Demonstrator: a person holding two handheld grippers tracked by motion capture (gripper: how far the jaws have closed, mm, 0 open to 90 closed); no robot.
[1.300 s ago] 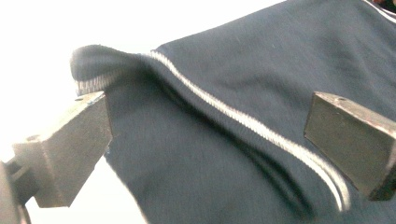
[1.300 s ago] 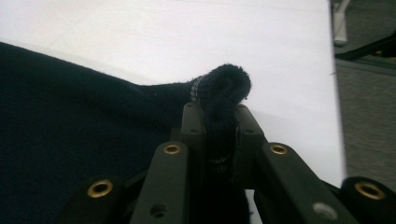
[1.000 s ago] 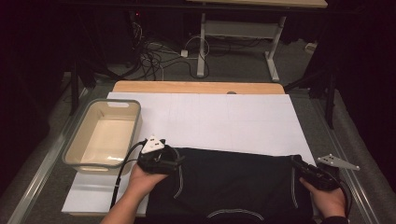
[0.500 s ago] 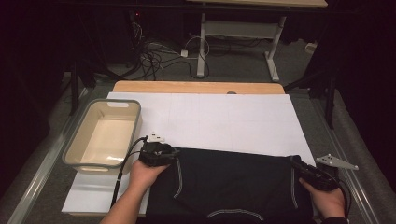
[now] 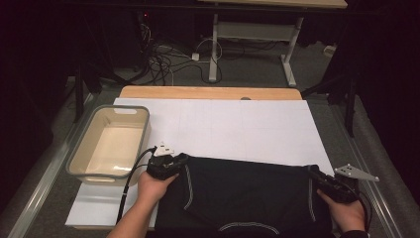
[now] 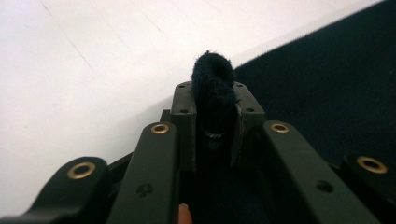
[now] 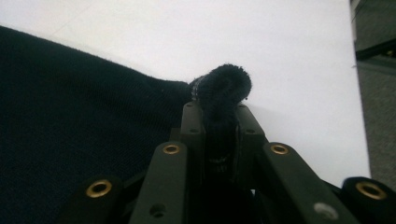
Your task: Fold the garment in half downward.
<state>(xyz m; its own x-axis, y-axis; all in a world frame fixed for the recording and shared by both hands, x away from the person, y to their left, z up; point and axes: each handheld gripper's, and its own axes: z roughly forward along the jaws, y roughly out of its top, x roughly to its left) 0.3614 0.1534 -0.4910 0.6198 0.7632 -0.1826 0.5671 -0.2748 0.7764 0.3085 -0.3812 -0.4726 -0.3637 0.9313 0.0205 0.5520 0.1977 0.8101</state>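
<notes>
**Both claws pinch the far corners of the dark garment**

In the high view the garment (image 5: 242,193) lies spread over the lower middle of the frame, on the near part of the white surface (image 5: 237,124), its lower edge running out of the bottom of the picture. The left claw (image 5: 179,159) sits at the garment's upper left corner, the right claw (image 5: 314,171) at its upper right corner, each held by a hand coming up from the bottom edge.

In the left gripper view the left claw (image 6: 214,105) is pressed together on a bunched fold of the cloth (image 6: 212,77), which rises above the jaw tips at the centre of the frame. In the right gripper view the right claw (image 7: 219,116) likewise pinches a rolled fold (image 7: 224,86).

A tub (image 5: 84,148) stands at the middle left of the high view, just beside the left claw.
</notes>
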